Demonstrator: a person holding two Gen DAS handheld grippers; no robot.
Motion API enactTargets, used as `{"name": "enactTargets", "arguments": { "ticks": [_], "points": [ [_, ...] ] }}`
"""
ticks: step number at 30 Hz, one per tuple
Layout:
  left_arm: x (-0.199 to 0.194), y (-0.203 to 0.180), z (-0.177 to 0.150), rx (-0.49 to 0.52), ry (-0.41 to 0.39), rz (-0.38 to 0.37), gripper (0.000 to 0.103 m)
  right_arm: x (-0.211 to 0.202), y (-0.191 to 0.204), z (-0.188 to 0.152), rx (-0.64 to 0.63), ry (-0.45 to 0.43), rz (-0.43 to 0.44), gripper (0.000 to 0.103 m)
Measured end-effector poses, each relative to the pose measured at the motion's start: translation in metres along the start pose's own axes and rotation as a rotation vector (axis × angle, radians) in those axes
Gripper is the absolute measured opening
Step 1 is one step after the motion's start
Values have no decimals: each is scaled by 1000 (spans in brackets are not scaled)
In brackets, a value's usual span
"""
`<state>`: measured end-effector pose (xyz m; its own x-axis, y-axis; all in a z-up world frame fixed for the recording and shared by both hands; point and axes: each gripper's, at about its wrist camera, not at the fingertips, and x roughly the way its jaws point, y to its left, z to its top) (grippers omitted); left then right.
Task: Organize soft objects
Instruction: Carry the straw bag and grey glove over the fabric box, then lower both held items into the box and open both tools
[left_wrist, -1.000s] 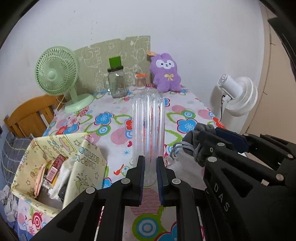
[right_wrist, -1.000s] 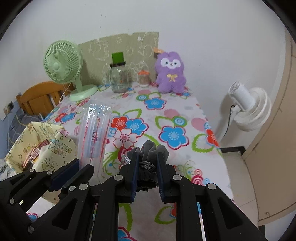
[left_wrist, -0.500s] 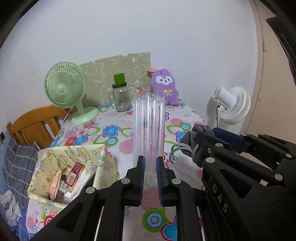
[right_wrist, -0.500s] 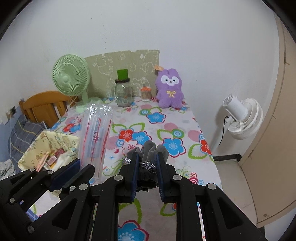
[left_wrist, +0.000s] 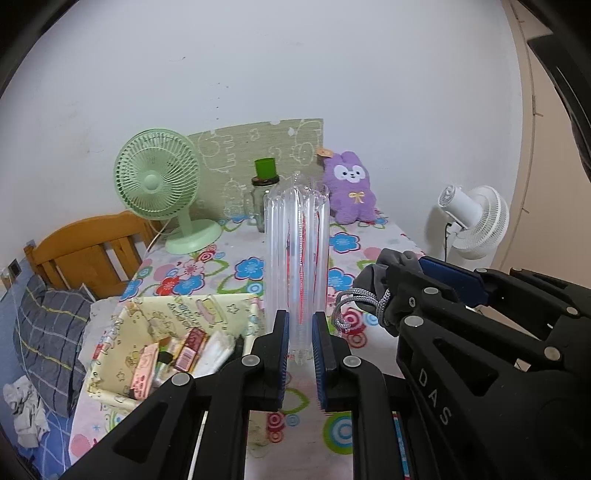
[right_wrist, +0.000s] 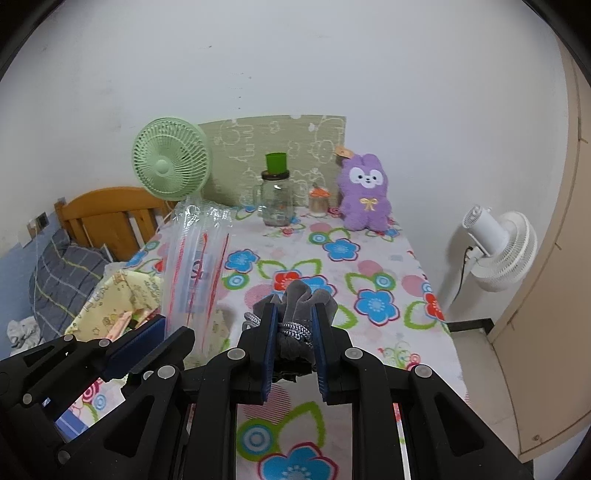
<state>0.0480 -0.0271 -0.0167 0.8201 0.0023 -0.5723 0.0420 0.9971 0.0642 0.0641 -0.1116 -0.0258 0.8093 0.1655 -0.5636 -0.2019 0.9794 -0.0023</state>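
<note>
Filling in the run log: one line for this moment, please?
left claw: shut on air-column bag | right claw: shut on grey pouch | both above table

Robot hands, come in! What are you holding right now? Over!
Left gripper shut on clear air bag, upright. Right gripper shut on grey pouch. Both held above the table. Yellow basket at left, nothing blocking.
</note>
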Motion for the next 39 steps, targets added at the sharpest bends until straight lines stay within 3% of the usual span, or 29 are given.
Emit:
{"name": "enactTargets", "arguments": {
  "ticks": [17,39],
  "points": [
    [11,62,-6,-27,17,42,10,31,63,14,-37,22,83,21],
    [61,125,-37,-88,154,114,11,88,120,6,-88,124,195,21]
  ]
}}
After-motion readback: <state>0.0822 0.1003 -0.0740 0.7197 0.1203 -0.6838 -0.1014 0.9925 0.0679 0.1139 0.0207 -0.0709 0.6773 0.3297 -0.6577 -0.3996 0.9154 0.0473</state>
